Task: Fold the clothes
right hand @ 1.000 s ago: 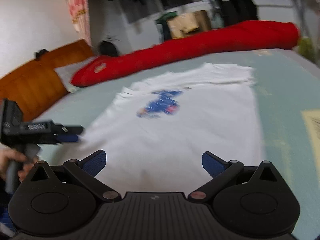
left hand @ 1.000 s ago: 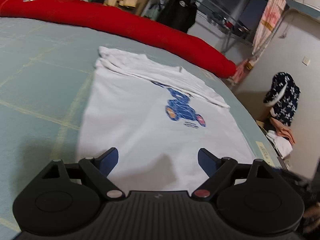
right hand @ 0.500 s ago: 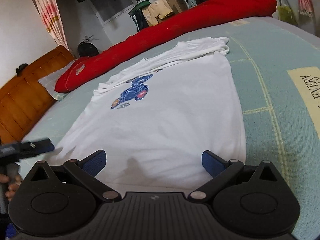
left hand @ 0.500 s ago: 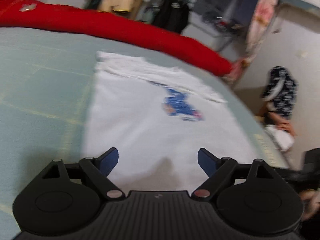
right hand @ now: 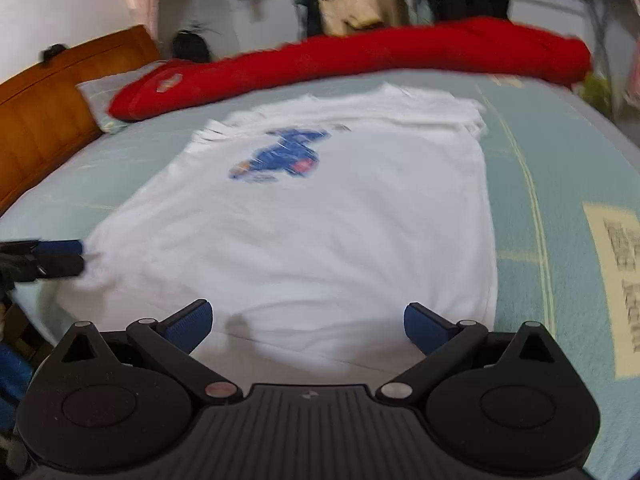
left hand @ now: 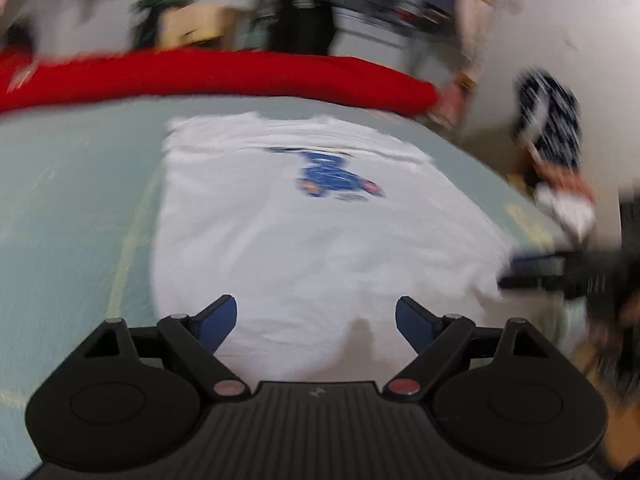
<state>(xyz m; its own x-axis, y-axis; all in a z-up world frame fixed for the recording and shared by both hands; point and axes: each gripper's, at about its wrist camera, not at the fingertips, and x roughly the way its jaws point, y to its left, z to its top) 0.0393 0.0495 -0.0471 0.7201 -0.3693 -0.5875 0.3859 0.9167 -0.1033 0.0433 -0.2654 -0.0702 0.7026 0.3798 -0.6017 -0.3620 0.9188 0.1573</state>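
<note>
A white T-shirt (left hand: 320, 240) with a blue print lies flat on the pale green bed sheet (left hand: 72, 200), its far part folded over. In the left wrist view my left gripper (left hand: 316, 316) hovers open over the shirt's near edge, with nothing between its blue pads. The right wrist view shows the same shirt (right hand: 320, 232) under my right gripper (right hand: 308, 322), which is also open and empty near that edge. Each gripper appears in the other's view: the right gripper (left hand: 532, 268) at the shirt's right corner, the left gripper (right hand: 56, 256) at its left corner. Both views are blurred.
A long red rolled quilt (right hand: 360, 56) lies across the far side of the bed. A wooden headboard (right hand: 48, 112) and a pillow (right hand: 104, 96) are at the left. A dark patterned garment (left hand: 552, 120) hangs by the wall at the right. A yellow printed patch (right hand: 616, 280) marks the sheet.
The left wrist view has rolled, so the bed now looks more level, and the right gripper has come into it at the right. Both grippers stay open over the near edge.
</note>
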